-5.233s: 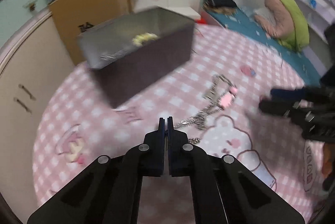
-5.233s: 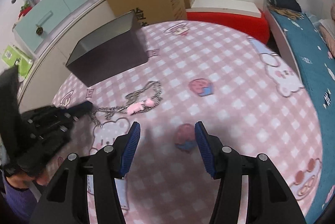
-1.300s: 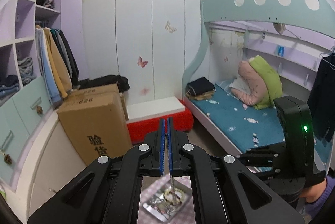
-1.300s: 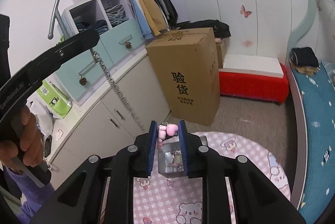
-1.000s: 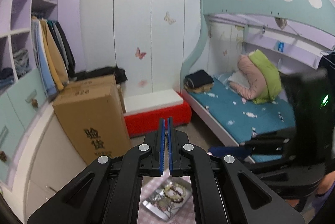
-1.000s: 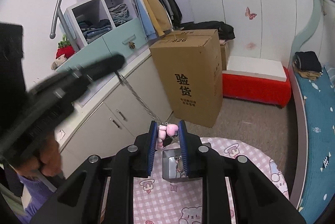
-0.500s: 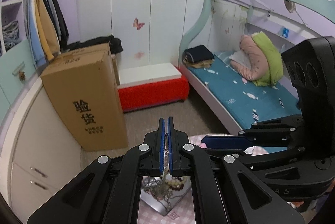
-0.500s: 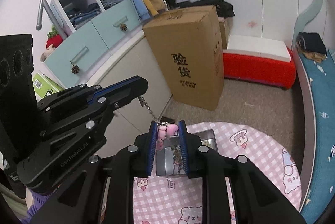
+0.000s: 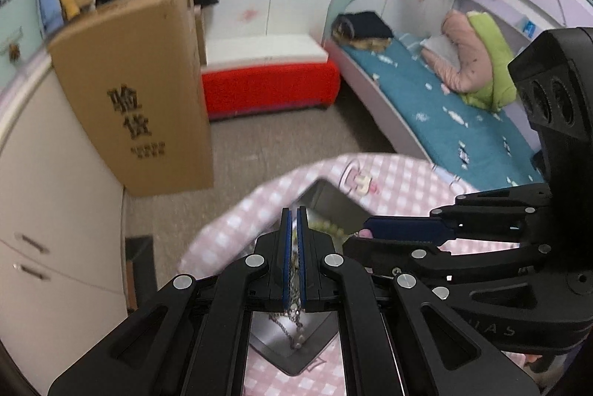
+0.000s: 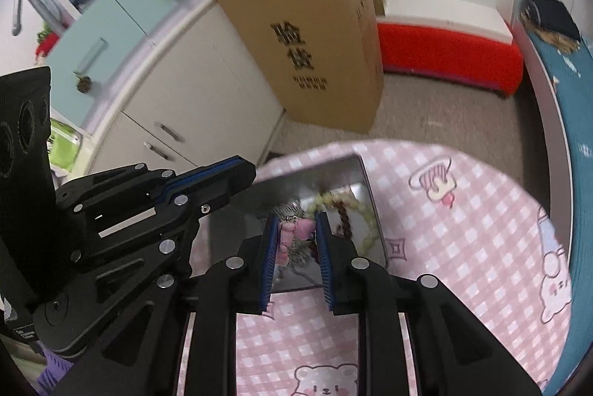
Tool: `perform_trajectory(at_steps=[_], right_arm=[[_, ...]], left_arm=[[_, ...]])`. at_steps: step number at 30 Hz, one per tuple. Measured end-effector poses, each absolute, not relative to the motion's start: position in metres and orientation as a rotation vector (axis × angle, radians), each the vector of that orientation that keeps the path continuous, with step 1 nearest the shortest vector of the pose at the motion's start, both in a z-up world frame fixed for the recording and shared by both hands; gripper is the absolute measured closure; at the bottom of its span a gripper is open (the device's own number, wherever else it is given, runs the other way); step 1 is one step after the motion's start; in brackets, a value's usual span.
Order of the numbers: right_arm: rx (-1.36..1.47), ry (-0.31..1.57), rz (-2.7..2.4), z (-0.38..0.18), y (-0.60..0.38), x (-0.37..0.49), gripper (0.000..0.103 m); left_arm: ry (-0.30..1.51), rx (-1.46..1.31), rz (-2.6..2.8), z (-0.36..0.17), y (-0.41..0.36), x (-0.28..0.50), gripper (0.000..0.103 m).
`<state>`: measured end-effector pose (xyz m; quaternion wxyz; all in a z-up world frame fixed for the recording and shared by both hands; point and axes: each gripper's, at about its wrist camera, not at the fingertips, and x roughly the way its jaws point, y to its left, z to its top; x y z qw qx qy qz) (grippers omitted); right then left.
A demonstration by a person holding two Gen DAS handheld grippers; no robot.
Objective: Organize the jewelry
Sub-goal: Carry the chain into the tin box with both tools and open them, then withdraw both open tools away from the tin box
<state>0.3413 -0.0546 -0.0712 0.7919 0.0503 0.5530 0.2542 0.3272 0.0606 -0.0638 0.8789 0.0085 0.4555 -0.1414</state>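
Note:
My left gripper (image 9: 292, 214) is shut on the silver chain (image 9: 294, 307) of a necklace, which hangs down over the open metal tin (image 9: 333, 207). My right gripper (image 10: 295, 223) is shut on the necklace's pink charm (image 10: 298, 229), right above the tin (image 10: 355, 173). A green-and-brown bead bracelet (image 10: 355, 210) lies inside the tin. The two grippers are close together over the tin; the right gripper shows in the left wrist view (image 9: 374, 229) and the left gripper in the right wrist view (image 10: 237, 173).
The tin stands near the far edge of a round table with a pink checked cloth (image 10: 463, 229). Beyond are a tall cardboard box (image 10: 315, 36), white cabinets (image 10: 178, 99), a red bench (image 9: 270, 85) and a bed (image 9: 444, 107).
Both grippers have come down with the necklace from high above to just over the tin. The chain between them has gone slack and hangs into the tin.

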Motion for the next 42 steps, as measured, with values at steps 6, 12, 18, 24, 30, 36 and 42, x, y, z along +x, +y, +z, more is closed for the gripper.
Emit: perform_trajectory(at_steps=[6,12,18,24,30,36,42], right_arm=[[0.124,1.229,0.534,-0.093,-0.055,0.345,0.08],[0.116,1.211,0.523,-0.09,-0.057,0.34,0.074],[0.114,1.119,0.508,-0.066,-0.077,0.312,0.057],[0.09,1.04,0.523,-0.043,-0.088,0.268,0.057],[0.097,0.922,0.511,-0.014,-0.106,0.213,0.049],[0.069,0.803,0.446,0.006,-0.124,0.152,0.044],[0.038,0.696,0.361,0.019,-0.137,0.092,0.034]], left_arm=[[0.994,0.007,-0.278,-0.086,0.062,0.329,0.098],[0.999,0.035,-0.242,-0.085,0.063,0.321,0.088],[0.909,-0.011,-0.16,-0.061,0.077,0.293,0.032],[0.817,0.034,-0.106,-0.037,0.065,0.244,0.026],[0.72,0.031,-0.076,-0.015,0.049,0.185,0.02],[0.629,0.017,-0.057,0.004,0.032,0.126,0.017],[0.573,0.012,-0.068,0.013,0.02,0.073,0.017]])
